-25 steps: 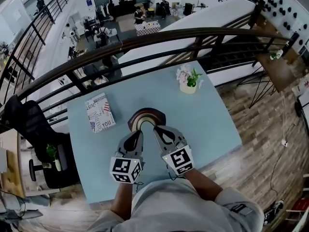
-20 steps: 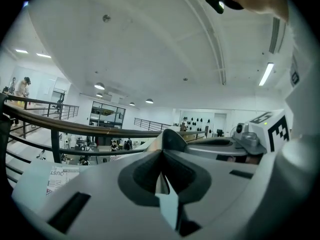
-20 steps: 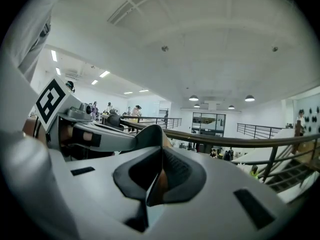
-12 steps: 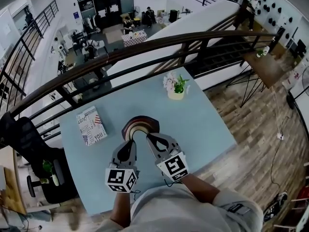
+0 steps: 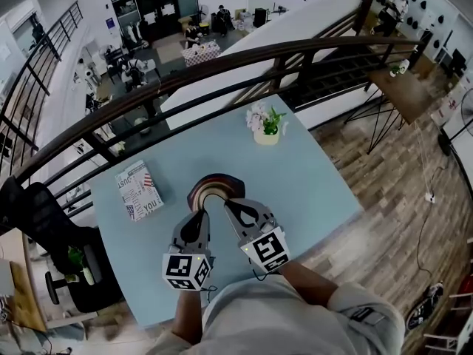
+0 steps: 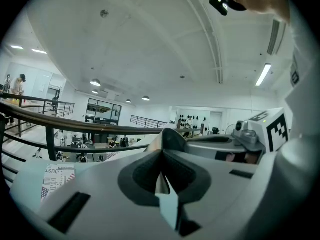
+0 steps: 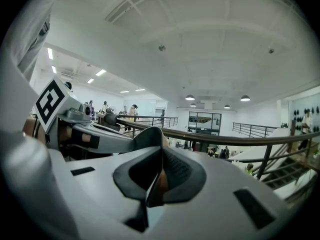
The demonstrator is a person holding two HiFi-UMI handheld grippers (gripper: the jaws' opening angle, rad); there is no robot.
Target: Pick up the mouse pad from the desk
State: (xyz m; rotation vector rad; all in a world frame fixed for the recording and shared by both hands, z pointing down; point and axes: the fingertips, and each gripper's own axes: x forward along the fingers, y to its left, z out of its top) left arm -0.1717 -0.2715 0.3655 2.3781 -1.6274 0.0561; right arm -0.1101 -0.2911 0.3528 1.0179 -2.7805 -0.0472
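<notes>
Grey plastic, the left gripper [image 5: 204, 215] and right gripper [image 5: 228, 205] each stand pinched almost closed on a near foot of the thin rainbow-striped arch-shaped mouse pad [image 5: 216, 186], mid-way across the pale blue desk [image 5: 318, 191]; probably light, soft and floppy, so two edge grips suit.

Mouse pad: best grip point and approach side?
Take the mouse pad by its near edge, at the two feet of the arch, coming in low from the person's side of the desk. It is a thin sheet, so only an edge offers a pinch. The left tool and right tool are each shut on one foot there.
</notes>
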